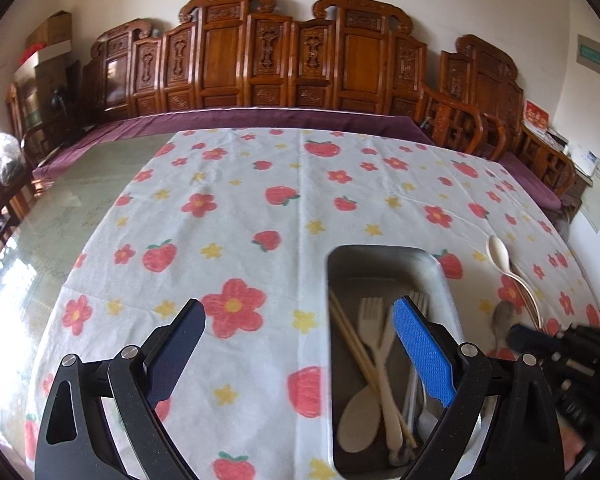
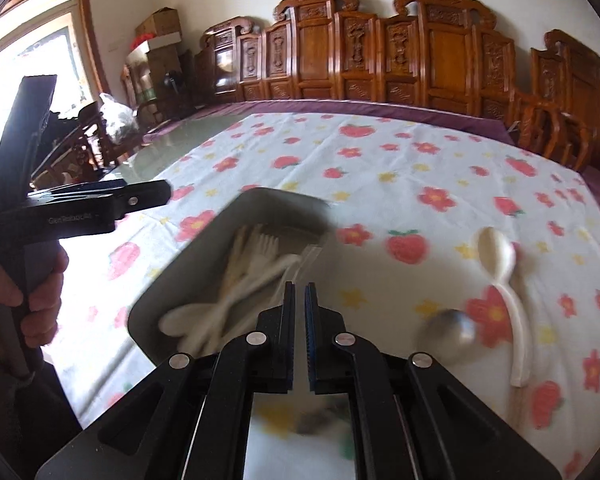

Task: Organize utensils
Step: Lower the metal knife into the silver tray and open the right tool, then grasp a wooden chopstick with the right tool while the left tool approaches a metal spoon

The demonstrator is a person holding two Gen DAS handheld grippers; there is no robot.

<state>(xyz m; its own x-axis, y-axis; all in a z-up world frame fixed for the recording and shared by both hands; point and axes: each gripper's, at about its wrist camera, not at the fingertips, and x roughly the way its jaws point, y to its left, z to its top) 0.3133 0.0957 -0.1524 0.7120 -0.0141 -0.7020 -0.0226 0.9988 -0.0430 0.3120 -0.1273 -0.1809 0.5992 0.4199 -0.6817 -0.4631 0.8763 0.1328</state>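
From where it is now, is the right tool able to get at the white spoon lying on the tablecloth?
Probably yes. The white spoon lies in the open on the tablecloth, right of the metal tray, with only a metal spoon beside it. The right tool is shut and must open first.

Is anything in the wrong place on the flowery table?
Yes. Two spoons lie loose on the tablecloth instead of in the metal tray: a white spoon and a metal spoon beside it. The other forks, spoons and chopsticks are already in the tray, piled crisscross rather than lined up.
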